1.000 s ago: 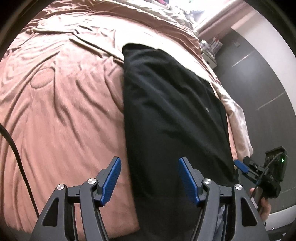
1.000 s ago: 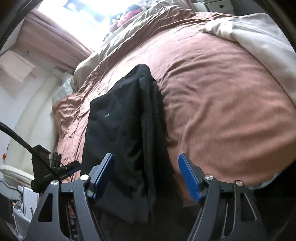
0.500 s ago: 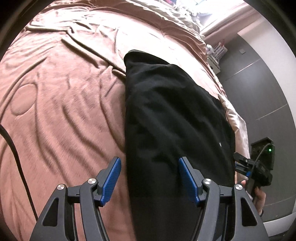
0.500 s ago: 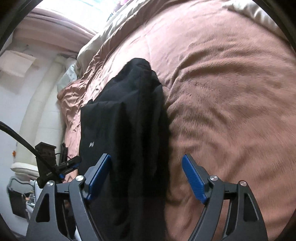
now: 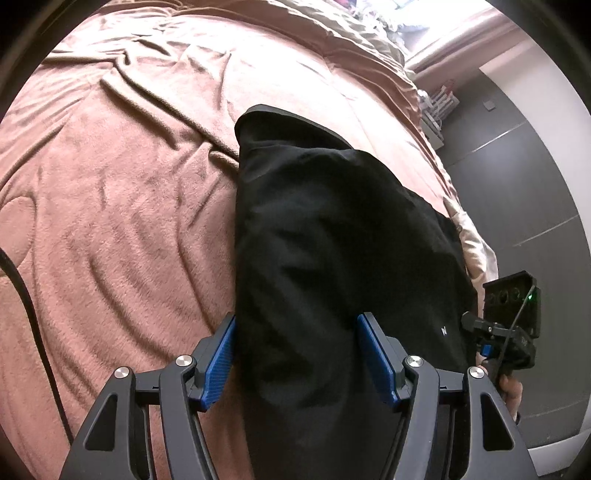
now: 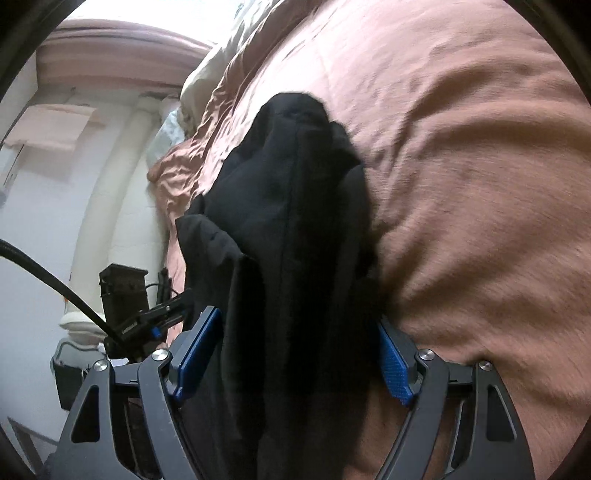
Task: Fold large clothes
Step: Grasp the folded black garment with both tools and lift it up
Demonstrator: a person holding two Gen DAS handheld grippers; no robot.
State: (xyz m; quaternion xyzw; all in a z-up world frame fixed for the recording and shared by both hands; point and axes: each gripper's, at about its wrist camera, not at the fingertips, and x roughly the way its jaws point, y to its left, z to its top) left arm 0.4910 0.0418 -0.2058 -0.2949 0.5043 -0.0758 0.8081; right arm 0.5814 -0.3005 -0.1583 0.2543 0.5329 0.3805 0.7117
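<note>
A black garment lies folded into a long strip on the brown bed cover, running away from me. My left gripper is open, its blue pads straddling the strip's near end just above it. In the right wrist view the same garment looks bunched, with a loose flap at its left. My right gripper straddles its near end low over the cover; its jaws are closing a little, the cloth between them, and the pads do not visibly press it. Each view shows the other gripper at the edge.
A dark grey wall stands beyond the bed's right side. A black cable crosses the left edge. Beige bedding lies at the far end. A cream padded post and white wall stand left in the right wrist view.
Both grippers have moved forward and down over the garment's near end. The right one tipped lower and came much closer, so the cloth now fills the gap between its pads.
</note>
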